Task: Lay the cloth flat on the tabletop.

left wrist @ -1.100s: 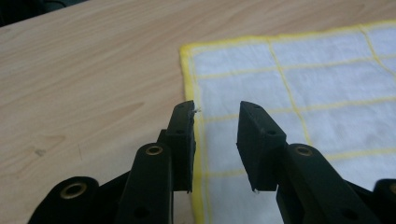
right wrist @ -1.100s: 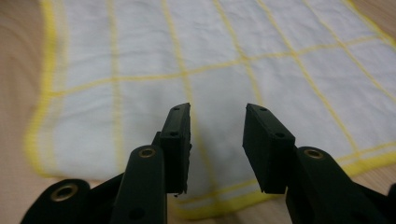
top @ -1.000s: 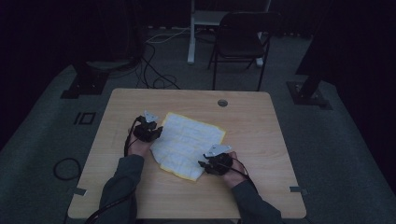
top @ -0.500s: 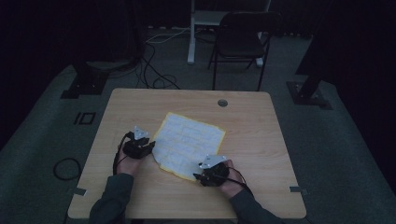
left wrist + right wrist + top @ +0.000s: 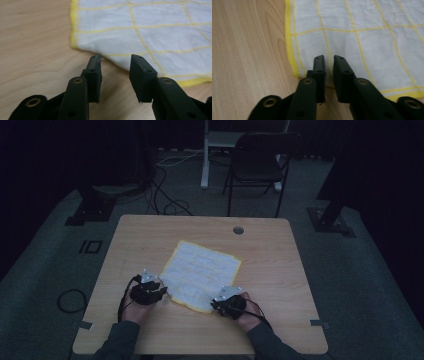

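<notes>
While both tongs sit at the near edge of the dishcloth (image 5: 201,275) on the bench (image 5: 150,235), the step looks like a grasp before folding. The left tongs (image 5: 115,65) stand spread just short of the hem; the right tongs (image 5: 329,65) are narrowed but not pressed together, the cloth's edge at their tips. Next, each must close on the hem. The cloth lies flat, white with a yellow grid and border.

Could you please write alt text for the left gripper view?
The left claw sits open just short of the near edge of a white dishcloth with a yellow grid and yellow hem, lying flat on a light wooden table. Nothing is between its two black jaws.
</notes>
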